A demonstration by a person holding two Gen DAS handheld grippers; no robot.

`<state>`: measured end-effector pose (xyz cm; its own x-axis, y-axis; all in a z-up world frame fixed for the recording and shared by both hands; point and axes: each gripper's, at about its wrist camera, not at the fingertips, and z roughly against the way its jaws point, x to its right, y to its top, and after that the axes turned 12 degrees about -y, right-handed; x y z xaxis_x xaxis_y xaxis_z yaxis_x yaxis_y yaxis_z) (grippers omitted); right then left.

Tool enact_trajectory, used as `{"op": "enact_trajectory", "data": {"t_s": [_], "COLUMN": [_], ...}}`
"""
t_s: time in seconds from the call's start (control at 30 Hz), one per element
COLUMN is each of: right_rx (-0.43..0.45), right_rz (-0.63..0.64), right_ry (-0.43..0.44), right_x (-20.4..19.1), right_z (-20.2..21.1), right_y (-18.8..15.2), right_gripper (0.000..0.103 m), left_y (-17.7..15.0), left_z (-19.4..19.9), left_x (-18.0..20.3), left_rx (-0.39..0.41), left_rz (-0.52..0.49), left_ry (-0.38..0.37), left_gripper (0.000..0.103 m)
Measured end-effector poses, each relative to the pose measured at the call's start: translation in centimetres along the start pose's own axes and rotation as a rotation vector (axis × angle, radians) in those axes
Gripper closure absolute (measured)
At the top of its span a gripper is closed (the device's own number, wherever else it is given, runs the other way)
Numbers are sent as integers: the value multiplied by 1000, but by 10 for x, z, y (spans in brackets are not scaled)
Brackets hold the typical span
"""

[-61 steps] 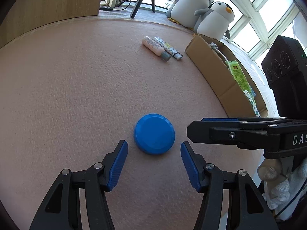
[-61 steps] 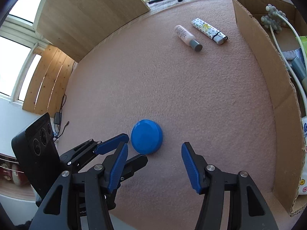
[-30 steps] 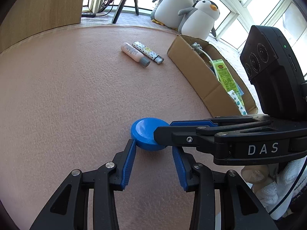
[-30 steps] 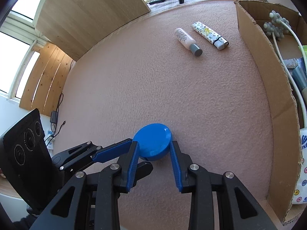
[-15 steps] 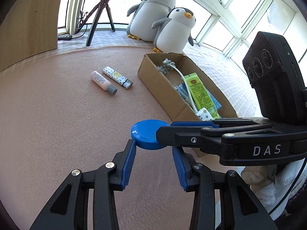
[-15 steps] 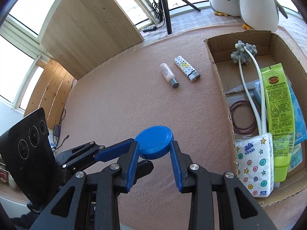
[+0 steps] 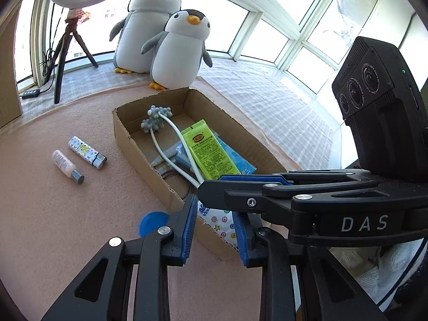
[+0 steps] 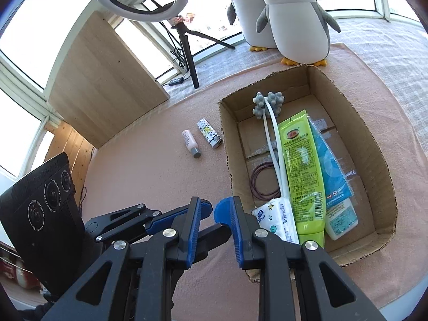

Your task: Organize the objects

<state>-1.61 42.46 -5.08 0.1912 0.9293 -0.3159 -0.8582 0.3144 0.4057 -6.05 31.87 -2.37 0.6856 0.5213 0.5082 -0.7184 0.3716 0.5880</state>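
The blue round lid shows blurred and low over the pink mat, just left of my left gripper and outside its pads. In the right wrist view the blue round lid peeks past the tip of my right gripper. Both grippers have their fingers drawn close with a narrow gap and nothing between the pads. My right gripper crosses in front of the left one, over the near corner of the cardboard box. A small pink bottle and a patterned lighter lie left of the box.
The cardboard box holds a green tube, a blue packet, a tissue pack, hair ties and a grey knobbed tool on a white cord. Two plush penguins and a ring-light tripod stand behind; a wooden panel is at the left.
Both grippers lifted the blue lid off the mat and carried it toward the box. Now the lid has slipped out of both grips, and the fingers have closed further.
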Motion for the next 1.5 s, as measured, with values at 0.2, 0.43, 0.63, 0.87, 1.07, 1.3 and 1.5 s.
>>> {"op": "enact_trajectory", "data": {"t_s": [0.2, 0.43, 0.63, 0.87, 1.07, 1.3, 1.5], "right_rx": [20, 14, 21, 19, 11, 26, 21], "right_rz": [-49, -85, -106, -140, -174, -159, -120], "right_ry": [-30, -26, -33, -57, -80, -84, -58], "right_x": [26, 40, 42, 49, 56, 47, 28], "right_z": [7, 10, 13, 18, 21, 27, 22], "right_y": [-5, -20, -34, -47, -59, -62, -59], "right_gripper": [82, 73, 73, 73, 73, 73, 73], "left_y": [-9, -20, -29, -33, -40, -43, -60], "left_z": [8, 8, -19, -50, -60, -53, -32], "left_x": [-34, -74, -78, -77, -65, -69, -76], "left_rx": [-5, -22, -106, -155, -182, -155, -141], "left_rz": [60, 142, 99, 54, -27, -12, 14], "left_ry": [92, 137, 129, 114, 145, 188, 200], "left_gripper": [50, 40, 40, 40, 40, 49, 49]}}
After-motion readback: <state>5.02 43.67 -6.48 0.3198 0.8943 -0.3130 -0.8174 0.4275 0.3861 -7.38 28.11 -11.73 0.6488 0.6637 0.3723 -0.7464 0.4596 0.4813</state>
